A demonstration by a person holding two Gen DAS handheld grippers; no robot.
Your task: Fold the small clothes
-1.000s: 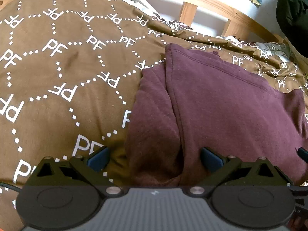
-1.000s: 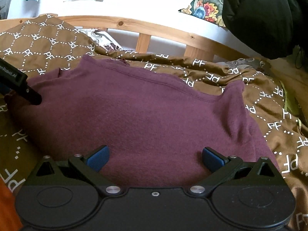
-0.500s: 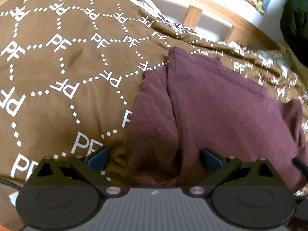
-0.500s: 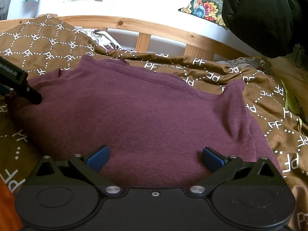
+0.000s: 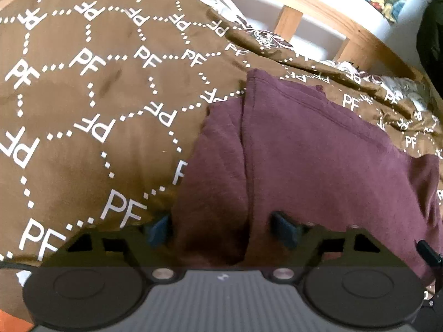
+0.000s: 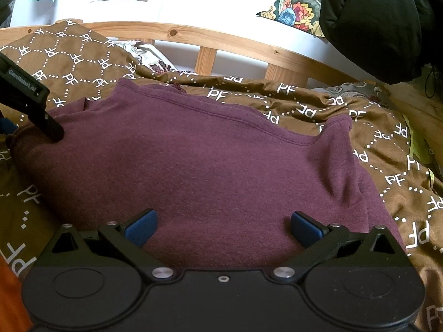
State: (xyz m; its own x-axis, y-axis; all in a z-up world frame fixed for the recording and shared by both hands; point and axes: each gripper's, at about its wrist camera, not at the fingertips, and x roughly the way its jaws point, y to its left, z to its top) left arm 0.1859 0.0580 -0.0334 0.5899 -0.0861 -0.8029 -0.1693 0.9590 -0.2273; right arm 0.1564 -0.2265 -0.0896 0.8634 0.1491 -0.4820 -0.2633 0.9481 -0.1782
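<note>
Since a moment ago, the left tool [image 5: 221, 228] has narrowed its blue pads around the near left edge of the shirt [image 5: 318, 160], though they are not fully closed on the bunched cloth. Right tool [image 6: 221, 228] stays wide open, holding nothing, over the shirt's near edge. That maroon shirt lies spread on the brown bedspread [image 6: 387, 144], reaching toward the wooden bed frame [image 6: 210, 38] at the far side.

matt knit maroon top [image 6: 210, 160], smooth printed cloth cover [image 5: 83, 105], wood rail [image 6: 221, 41].
</note>
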